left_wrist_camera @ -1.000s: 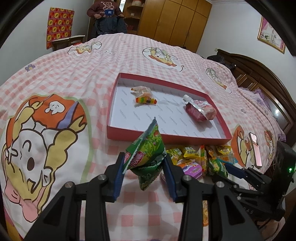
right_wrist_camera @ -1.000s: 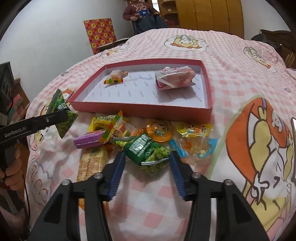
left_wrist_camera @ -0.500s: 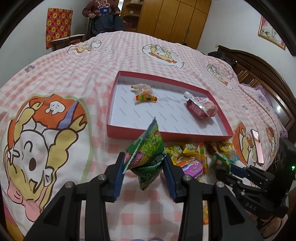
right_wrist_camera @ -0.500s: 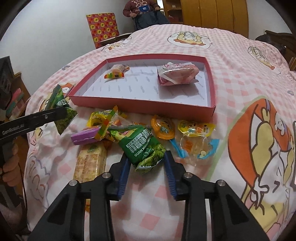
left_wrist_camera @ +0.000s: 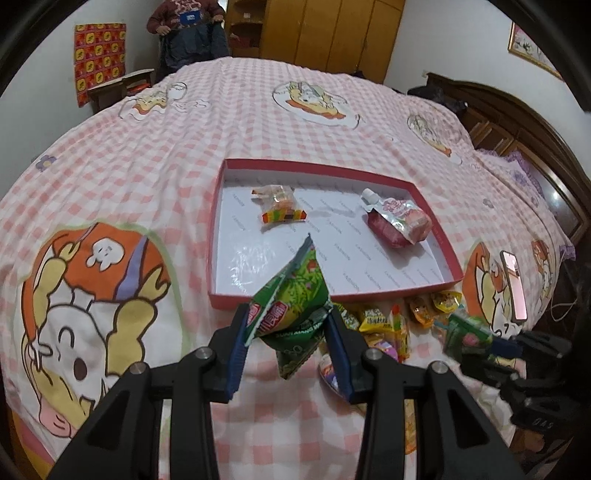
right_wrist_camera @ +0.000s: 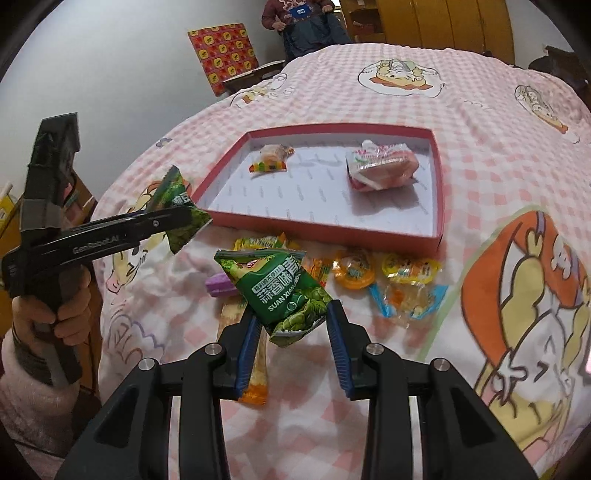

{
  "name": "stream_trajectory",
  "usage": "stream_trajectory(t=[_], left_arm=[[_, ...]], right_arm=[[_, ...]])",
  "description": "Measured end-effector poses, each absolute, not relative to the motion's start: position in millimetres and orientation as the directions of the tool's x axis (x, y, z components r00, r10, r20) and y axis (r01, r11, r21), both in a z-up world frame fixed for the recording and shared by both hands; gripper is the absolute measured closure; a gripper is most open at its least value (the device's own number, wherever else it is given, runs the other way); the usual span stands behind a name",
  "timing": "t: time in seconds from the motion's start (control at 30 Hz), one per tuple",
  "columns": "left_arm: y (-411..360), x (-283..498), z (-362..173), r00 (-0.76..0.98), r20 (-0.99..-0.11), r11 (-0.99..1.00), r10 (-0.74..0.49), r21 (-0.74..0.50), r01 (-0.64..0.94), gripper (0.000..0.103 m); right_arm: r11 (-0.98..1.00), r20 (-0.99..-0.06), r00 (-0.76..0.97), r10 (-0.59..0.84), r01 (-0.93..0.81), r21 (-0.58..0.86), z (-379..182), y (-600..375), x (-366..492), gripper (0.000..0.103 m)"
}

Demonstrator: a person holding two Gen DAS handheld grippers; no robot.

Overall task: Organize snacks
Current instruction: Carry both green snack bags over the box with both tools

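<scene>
My left gripper (left_wrist_camera: 288, 332) is shut on a green snack packet (left_wrist_camera: 291, 291), held in the air just in front of the red tray (left_wrist_camera: 332, 295). In the right wrist view the left gripper (right_wrist_camera: 177, 221) shows from the side with that packet (right_wrist_camera: 177, 199). My right gripper (right_wrist_camera: 291, 321) is shut on a green pea packet (right_wrist_camera: 280, 291), lifted above the snack pile (right_wrist_camera: 369, 273). The tray (right_wrist_camera: 332, 230) holds a small candy bag (right_wrist_camera: 273, 158) and a pink pouch (right_wrist_camera: 380, 166). At the right edge of the left wrist view the right gripper (left_wrist_camera: 491, 343) appears blurred.
Loose snacks (left_wrist_camera: 388, 325) lie along the tray's near wall on the pink checked bedspread. A phone (left_wrist_camera: 511, 284) rests on the bed to the right. A person (left_wrist_camera: 188, 29) stands beyond the far end of the bed, beside a wooden wardrobe (left_wrist_camera: 332, 33). The headboard (left_wrist_camera: 535, 122) runs along the right.
My right gripper closed on the green pea packet and lifted it off the bed. The left gripper rose a little with its packet.
</scene>
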State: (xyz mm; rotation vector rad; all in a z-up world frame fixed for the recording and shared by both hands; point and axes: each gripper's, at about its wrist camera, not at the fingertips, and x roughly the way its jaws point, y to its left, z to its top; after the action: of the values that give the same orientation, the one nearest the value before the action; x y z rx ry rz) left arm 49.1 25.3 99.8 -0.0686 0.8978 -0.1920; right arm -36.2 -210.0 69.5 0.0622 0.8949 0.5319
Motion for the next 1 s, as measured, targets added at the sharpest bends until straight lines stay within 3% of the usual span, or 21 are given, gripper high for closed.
stream_trajectory(t=[0.3, 0.57, 1.0], left_arm=[[24.4, 98.2, 97.7, 0.527, -0.831, 0.984, -0.175, -0.133, 0.117, 0.062], [16.3, 136.7, 81.6, 0.453, -0.883, 0.991, -0.119, -0.078, 0.109, 0.064], [3.8, 166.1, 70.0, 0.491, -0.869, 0.994, -0.065, -0.011, 0.112, 0.065]], right_arm=[[0.895, -0.770, 0.483, 0.416, -0.369, 0.252, 95.0, -216.7, 10.8, 0.066], [0.935, -0.859, 0.414, 0.301, -0.304, 0.181, 78.6, -215.0, 65.6, 0.066], [0.946, -0.893, 0.386, 0.232, -0.304, 0.114, 56.4, -193.0, 106.0, 0.066]])
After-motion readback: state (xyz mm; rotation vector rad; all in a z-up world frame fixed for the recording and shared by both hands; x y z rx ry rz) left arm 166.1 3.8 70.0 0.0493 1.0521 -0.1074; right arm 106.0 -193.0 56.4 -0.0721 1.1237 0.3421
